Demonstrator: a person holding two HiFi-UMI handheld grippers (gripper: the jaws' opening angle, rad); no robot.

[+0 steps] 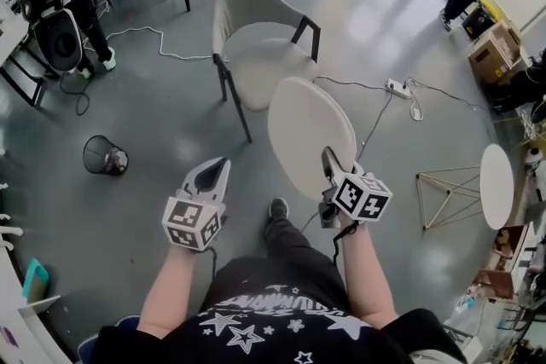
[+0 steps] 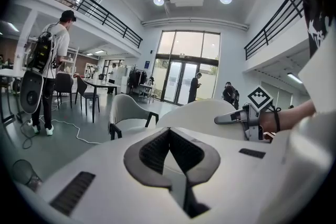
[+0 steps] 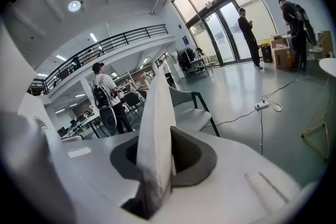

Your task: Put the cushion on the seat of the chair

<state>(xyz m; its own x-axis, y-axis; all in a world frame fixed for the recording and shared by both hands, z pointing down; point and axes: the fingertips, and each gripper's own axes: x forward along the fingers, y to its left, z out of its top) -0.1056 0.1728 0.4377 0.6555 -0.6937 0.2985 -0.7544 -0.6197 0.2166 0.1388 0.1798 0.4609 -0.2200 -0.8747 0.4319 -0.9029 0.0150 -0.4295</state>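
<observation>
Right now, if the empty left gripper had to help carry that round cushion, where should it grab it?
Its thin rim, at the near left edge, coming in from the left. The cushion is a flat disc, too wide across its face for jaws; only the edge fits, as the right gripper shows, clamped on the near right rim. The left gripper is on that side.

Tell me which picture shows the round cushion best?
The head view: the cushion shows its whole round face, pinched by the right gripper. The right gripper view sees only its edge; the left gripper view, part of it.
</observation>
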